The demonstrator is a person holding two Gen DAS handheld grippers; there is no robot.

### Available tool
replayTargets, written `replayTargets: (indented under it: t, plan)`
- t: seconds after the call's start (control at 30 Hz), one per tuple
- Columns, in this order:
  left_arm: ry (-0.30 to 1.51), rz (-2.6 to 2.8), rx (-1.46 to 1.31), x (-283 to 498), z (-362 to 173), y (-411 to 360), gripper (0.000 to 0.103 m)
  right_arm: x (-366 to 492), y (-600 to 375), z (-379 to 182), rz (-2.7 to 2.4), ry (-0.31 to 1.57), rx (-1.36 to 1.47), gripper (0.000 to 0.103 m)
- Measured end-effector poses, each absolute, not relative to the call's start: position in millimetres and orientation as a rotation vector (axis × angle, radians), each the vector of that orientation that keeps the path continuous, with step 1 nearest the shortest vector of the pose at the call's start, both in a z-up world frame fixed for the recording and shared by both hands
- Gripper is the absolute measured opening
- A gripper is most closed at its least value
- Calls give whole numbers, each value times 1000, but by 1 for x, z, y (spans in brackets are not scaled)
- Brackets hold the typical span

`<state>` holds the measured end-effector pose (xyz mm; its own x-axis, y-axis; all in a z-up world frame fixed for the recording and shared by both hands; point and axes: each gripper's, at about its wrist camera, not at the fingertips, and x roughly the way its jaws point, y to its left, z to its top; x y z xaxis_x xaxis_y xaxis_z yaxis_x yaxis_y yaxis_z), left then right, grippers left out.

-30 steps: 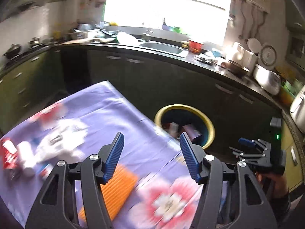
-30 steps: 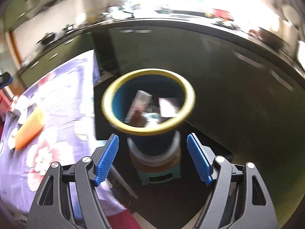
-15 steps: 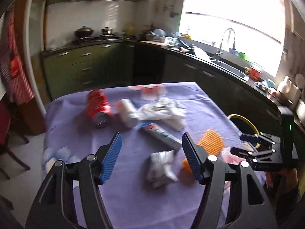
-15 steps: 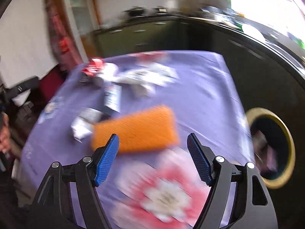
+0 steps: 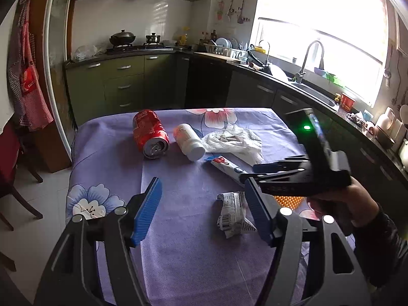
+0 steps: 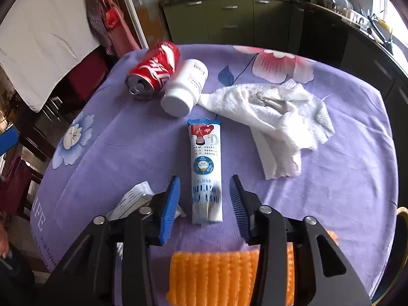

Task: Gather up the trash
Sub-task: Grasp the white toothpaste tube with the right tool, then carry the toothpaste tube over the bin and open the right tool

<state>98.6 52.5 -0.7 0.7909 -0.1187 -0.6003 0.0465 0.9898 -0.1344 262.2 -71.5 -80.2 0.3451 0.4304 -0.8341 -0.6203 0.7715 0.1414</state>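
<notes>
Trash lies on the purple flowered tablecloth: a red soda can, a white pill bottle, a crumpled white paper towel, a long blue-white wrapper, a crumpled packet and an orange foam net. My right gripper is open, its fingers on either side of the wrapper's near end. My left gripper is open and empty above the table, with the crumpled packet beside its right finger. The can, bottle, towel and wrapper also show in the left wrist view.
Green kitchen cabinets and a dark counter with a sink run behind and right of the table. A chair stands at the left. The yellow rim of the bin shows at the table's right edge.
Both grippers swung from the bin back to the table. The right gripper moved forward over the orange net and lowered around the wrapper's near end. The left gripper stayed open over the table.
</notes>
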Motion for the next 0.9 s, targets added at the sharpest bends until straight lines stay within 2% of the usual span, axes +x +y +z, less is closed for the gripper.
replayTargets:
  t: [0.17, 0.43, 0.7, 0.9]
  plan:
    - [658, -90, -121, 101, -4, 53, 65, 270, -67, -88, 690, 1028, -228, 37]
    - [665, -86, -121, 102, -8, 54, 66, 273, -63, -93, 686, 1034, -221, 19]
    - [671, -95, -110, 103, -9, 50, 66, 262, -88, -60, 689, 958, -144, 18]
    - [673, -114, -89, 105, -8, 41, 67, 240, -168, -22, 573, 849, -70, 18]
